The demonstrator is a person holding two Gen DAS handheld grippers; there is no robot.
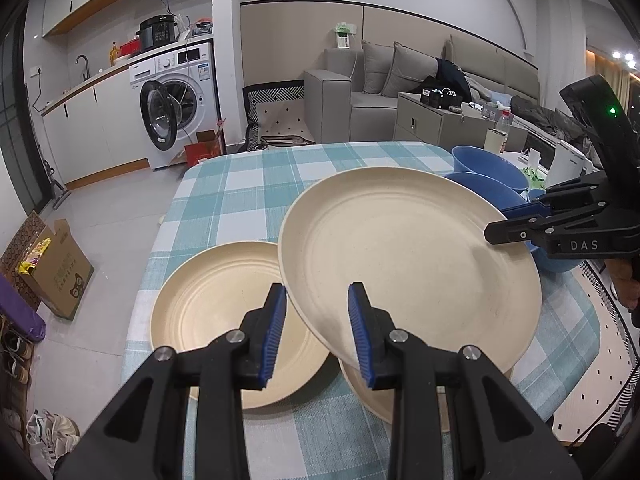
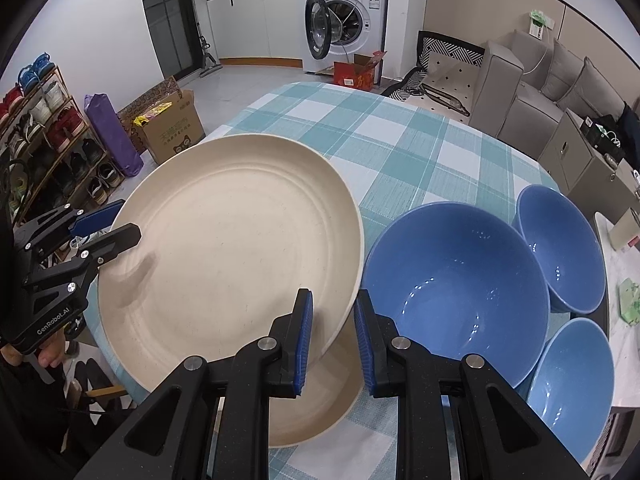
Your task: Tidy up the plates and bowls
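Observation:
A large cream plate (image 1: 408, 264) (image 2: 228, 248) hangs tilted above the checked tablecloth (image 1: 248, 184), carried between both grippers. My left gripper (image 1: 318, 288) is shut on its near rim; in the right wrist view it (image 2: 128, 220) clamps the plate's left edge. My right gripper (image 2: 333, 294) is shut on the opposite rim, seen at the plate's right side (image 1: 500, 224). Directly under the held plate lies a second cream plate (image 1: 372, 396) (image 2: 320, 400), mostly hidden. A third cream plate (image 1: 216, 312) lies flat to its left.
Three blue bowls stand to the right of the plates: a large one (image 2: 452, 280) and two smaller ones (image 2: 560, 248) (image 2: 572, 372). The table's far half (image 2: 400, 132) shows only cloth. A cardboard box (image 1: 60, 272) and a shoe rack (image 2: 48, 140) stand on the floor.

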